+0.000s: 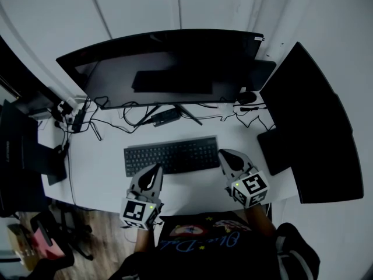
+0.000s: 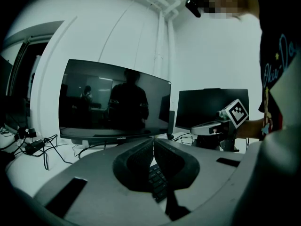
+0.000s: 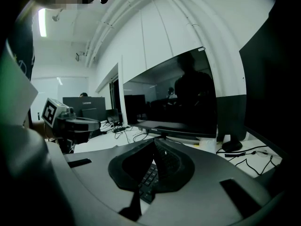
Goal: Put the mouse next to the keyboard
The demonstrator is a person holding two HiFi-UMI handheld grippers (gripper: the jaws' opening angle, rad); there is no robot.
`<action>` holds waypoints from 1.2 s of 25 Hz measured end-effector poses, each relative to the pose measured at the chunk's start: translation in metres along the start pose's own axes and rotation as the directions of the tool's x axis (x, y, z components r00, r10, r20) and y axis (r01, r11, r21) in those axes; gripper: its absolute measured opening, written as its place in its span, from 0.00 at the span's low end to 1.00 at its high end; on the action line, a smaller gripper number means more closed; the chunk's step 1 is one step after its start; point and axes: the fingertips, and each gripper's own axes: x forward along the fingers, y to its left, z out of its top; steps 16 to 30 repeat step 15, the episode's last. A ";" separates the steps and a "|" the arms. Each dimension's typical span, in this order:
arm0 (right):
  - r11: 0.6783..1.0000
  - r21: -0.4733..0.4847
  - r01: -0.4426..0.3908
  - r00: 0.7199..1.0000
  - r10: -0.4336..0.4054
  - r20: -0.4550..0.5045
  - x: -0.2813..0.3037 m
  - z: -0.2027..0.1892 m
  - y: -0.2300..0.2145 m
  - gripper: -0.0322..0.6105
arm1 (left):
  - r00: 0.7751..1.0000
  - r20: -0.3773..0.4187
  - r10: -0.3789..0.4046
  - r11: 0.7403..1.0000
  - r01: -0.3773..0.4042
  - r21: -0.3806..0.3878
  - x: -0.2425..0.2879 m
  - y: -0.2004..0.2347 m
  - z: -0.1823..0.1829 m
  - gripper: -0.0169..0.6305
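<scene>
Far left of white desk [image 1: 99, 162]: tangle of cables [image 1: 76, 118]. Near front edge: left gripper [image 1: 156, 169], jaws pressed together on nothing, tips at front edge of keyboard [image 1: 172, 155]. Centre: keyboard lying before wide monitor [image 1: 163, 63]. Just right of keyboard: right gripper [image 1: 225, 155], jaws likewise closed and empty, tips beside keyboard's right end. Back right: mouse [image 1: 246, 97], resting under wide monitor's right end, beside second monitor [image 1: 309, 121], well apart from keyboard and from both grippers.
</scene>
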 end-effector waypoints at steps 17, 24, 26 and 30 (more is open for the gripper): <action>1.000 -0.018 0.020 1.000 -0.020 0.001 -0.001 0.002 -0.013 0.05 | 1.000 0.007 -0.019 1.000 0.019 0.004 0.014 -0.004 0.004 0.03; 1.000 -0.018 0.020 1.000 -0.020 0.001 -0.001 0.002 -0.013 0.05 | 1.000 0.007 -0.019 1.000 0.019 0.004 0.014 -0.004 0.004 0.03; 1.000 -0.018 0.020 1.000 -0.020 0.001 -0.001 0.002 -0.013 0.05 | 1.000 0.007 -0.019 1.000 0.019 0.004 0.014 -0.004 0.004 0.03; 1.000 -0.018 0.020 1.000 -0.020 0.001 -0.001 0.002 -0.013 0.05 | 1.000 0.007 -0.019 1.000 0.019 0.004 0.014 -0.004 0.004 0.03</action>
